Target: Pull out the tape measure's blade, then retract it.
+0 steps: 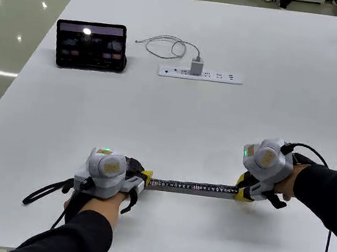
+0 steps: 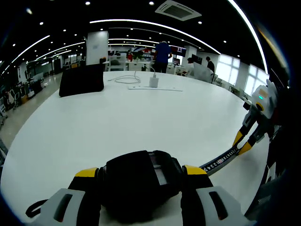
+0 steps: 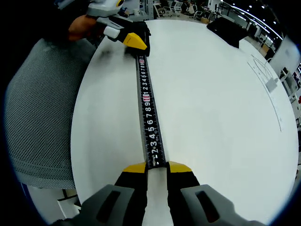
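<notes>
A black tape measure case sits on the white table, clamped between the yellow-tipped fingers of my left gripper. In the head view the left gripper is at the near left. A black blade with white numbers runs flat along the table from the case to my right gripper, which is shut on the blade's end. In the right gripper view the blade stretches away from the right gripper to the case. The right gripper and the blade appear at the right of the left gripper view.
A dark tablet stands at the back left of the table. A white power strip with a plugged charger and looped cable lies at the back centre. The table's near edge is just below both grippers.
</notes>
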Action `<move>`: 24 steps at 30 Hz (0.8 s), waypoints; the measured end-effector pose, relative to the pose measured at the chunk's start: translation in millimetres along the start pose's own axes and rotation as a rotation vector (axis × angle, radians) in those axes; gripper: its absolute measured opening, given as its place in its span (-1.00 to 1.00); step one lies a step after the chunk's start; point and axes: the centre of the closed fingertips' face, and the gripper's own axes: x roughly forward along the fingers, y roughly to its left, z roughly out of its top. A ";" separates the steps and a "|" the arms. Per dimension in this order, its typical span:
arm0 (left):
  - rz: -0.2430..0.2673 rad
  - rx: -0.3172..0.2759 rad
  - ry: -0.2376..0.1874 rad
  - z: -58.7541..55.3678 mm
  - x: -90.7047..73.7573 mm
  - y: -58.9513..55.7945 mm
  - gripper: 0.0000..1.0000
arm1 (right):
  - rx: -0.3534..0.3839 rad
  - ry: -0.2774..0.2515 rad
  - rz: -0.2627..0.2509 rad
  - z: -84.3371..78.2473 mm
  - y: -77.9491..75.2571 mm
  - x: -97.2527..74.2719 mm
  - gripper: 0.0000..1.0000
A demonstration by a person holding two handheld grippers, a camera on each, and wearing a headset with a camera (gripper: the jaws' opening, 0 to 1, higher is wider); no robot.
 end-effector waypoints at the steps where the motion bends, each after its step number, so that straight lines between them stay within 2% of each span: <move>1: -0.001 0.000 0.001 -0.1 -0.1 -0.2 0.30 | -0.001 0.004 0.000 0.3 -0.1 0.2 -0.79; 5: -0.002 0.001 0.002 0.1 -0.1 -0.4 0.30 | -0.034 0.019 0.003 1.7 0.5 1.1 -0.79; 24: -0.006 0.009 0.003 -0.3 -0.5 -0.9 0.30 | -0.071 0.026 0.012 9.6 1.4 4.3 -0.80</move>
